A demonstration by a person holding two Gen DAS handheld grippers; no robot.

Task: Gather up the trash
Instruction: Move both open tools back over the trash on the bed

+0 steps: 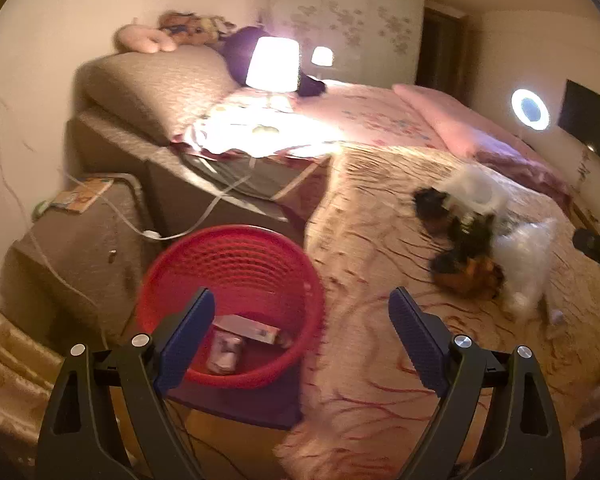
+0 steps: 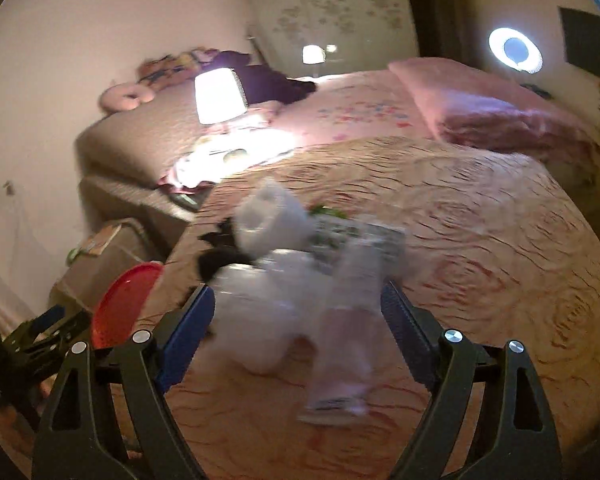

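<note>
A red mesh trash basket (image 1: 236, 276) stands on the floor beside the bed, with a small box (image 1: 248, 329) and a crumpled wrapper (image 1: 225, 353) inside. My left gripper (image 1: 302, 336) is open and empty, hovering over the basket's right rim and the bed edge. A blurred pile of trash (image 1: 480, 240) lies on the bedspread: white plastic bags, dark and orange wrappers. In the right wrist view my right gripper (image 2: 298, 332) is open just above this pile, with a clear plastic bag (image 2: 268, 312) and a pale pink wrapper (image 2: 346, 344) between its fingers. The basket's rim (image 2: 120, 304) shows at the left.
A lit lamp (image 1: 272, 64) stands on a cluttered nightstand (image 1: 260, 132) by the padded headboard. A grey upholstered stool (image 1: 84, 248) with a book and white cables stands left of the basket. A pink pillow (image 2: 480, 108) lies on the far bed. A ring light (image 1: 530, 109) glows at right.
</note>
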